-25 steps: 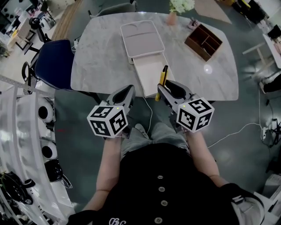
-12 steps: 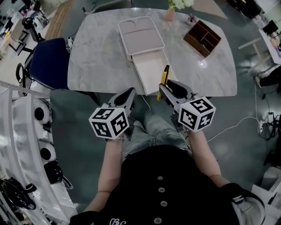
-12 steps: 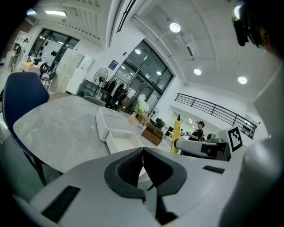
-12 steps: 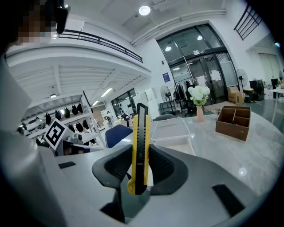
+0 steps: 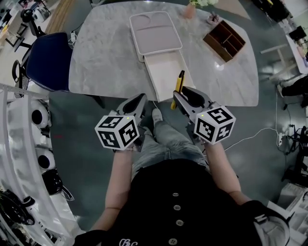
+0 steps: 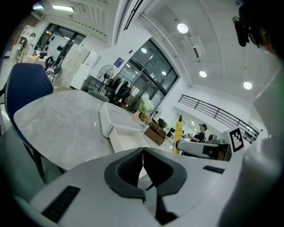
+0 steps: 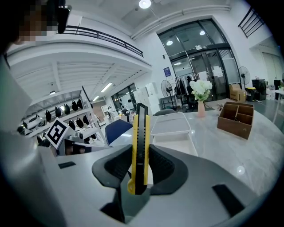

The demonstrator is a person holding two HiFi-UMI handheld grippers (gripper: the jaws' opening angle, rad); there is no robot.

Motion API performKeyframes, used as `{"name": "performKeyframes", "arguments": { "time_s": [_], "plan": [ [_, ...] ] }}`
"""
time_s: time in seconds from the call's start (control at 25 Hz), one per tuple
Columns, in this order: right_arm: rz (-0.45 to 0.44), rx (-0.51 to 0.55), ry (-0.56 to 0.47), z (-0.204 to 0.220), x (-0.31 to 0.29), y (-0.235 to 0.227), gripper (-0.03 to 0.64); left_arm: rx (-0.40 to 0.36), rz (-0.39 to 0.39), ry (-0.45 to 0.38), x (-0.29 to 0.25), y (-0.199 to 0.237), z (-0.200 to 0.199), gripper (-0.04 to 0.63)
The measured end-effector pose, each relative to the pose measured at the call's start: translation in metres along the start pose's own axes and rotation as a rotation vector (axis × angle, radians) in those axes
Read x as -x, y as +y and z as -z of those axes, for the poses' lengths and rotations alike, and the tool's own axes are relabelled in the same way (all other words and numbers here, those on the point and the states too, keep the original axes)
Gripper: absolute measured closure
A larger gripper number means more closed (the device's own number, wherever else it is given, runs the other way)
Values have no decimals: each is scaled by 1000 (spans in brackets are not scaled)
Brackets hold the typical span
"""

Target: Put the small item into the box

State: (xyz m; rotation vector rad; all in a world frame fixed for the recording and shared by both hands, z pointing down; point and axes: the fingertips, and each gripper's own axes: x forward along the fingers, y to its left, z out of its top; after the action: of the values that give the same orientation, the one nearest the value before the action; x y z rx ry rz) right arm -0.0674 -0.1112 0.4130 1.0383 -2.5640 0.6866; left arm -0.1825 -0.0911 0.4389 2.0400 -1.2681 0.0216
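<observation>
Now, the yellow and black knife [image 7: 141, 142] is clamped upright in your right gripper [image 7: 142, 165]. Both ribbed pads press on its sides, and its black tip points away from you toward the box [image 5: 163, 72]. The jaws stand narrow, only as far apart as the knife is thick. In the head view the knife lies over the near right corner of the box. Whether it is above the rim or short of it you cannot tell from there.

The box is a pale shallow tray on the marble table [image 5: 106, 53], its near end at the table edge closest to you. Its lid [image 5: 155, 31] is folded flat open at the far end.

Your left gripper [image 6: 143, 164] is just left of the box's near end, level with your right one. Its jaws are pressed together with nothing between them.

Beyond the box to the right stands a brown wooden organizer [image 5: 227, 41] with open compartments, well apart from the box. A small pink vase [image 5: 189, 10] with white flowers stands past the lid's far right corner. A dark blue chair [image 5: 45, 60] sits well to the left of the box, at the table's side. A white cable [image 5: 250, 137] trails over the floor, nearer you than the box and off to its right.
</observation>
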Motion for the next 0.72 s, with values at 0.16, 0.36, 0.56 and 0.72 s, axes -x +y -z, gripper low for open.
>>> {"name": "performKeyframes", "arguments": {
  "time_s": [0.16, 0.36, 0.56, 0.72],
  "plan": [
    [-19, 4, 5, -7, -13, -5, 497, -6, -12, 5, -8, 5, -8, 577],
    [-32, 11, 3, -20, -27, -19, 497, -43, -12, 23, -25, 5, -23, 577],
    [-66, 12, -6, -39, -40, -36, 497, -66, -41, 38, -43, 9, -38, 577],
    [-101, 21, -8, -50, -51, -40, 497, -77, -55, 30, -54, 9, -51, 577]
  ]
}}
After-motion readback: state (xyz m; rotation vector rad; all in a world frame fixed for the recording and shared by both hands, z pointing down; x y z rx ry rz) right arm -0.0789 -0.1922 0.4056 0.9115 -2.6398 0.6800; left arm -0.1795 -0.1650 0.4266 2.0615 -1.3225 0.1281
